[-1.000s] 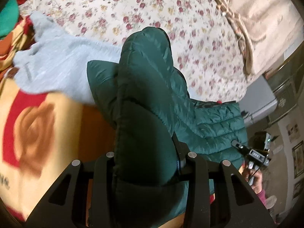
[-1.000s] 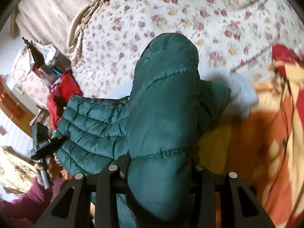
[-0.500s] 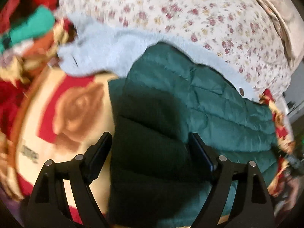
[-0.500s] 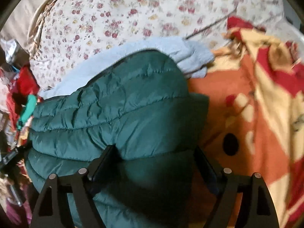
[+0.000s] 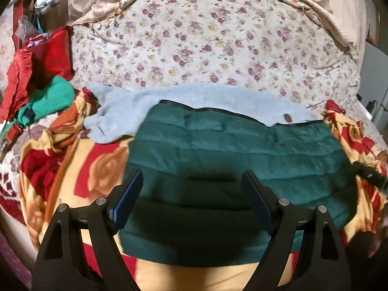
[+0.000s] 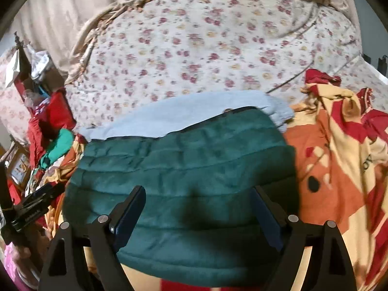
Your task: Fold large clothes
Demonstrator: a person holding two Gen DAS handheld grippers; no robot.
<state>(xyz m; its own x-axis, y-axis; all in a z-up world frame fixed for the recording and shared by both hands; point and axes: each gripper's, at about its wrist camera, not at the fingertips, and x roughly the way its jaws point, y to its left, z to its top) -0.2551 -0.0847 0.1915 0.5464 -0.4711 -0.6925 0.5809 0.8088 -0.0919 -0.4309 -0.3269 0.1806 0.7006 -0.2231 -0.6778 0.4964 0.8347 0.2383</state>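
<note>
While both tongs (image 5: 191, 194) (image 6: 197, 208) are gaping wide and empty over the jacket (image 5: 230, 160) at mid-frame, its puffy fold is risking springing open.

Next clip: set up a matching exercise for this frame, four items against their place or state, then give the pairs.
Items:
1. green puffer jacket
2. light blue fleece
3. left claw
4. floral sheet

Descriptions:
A. open, holding nothing
B. covers the far part of the bed
C. lies flat on the patterned blanket
D. partly under the jacket's far edge

Pairs: 1-C, 2-D, 3-A, 4-B
</note>
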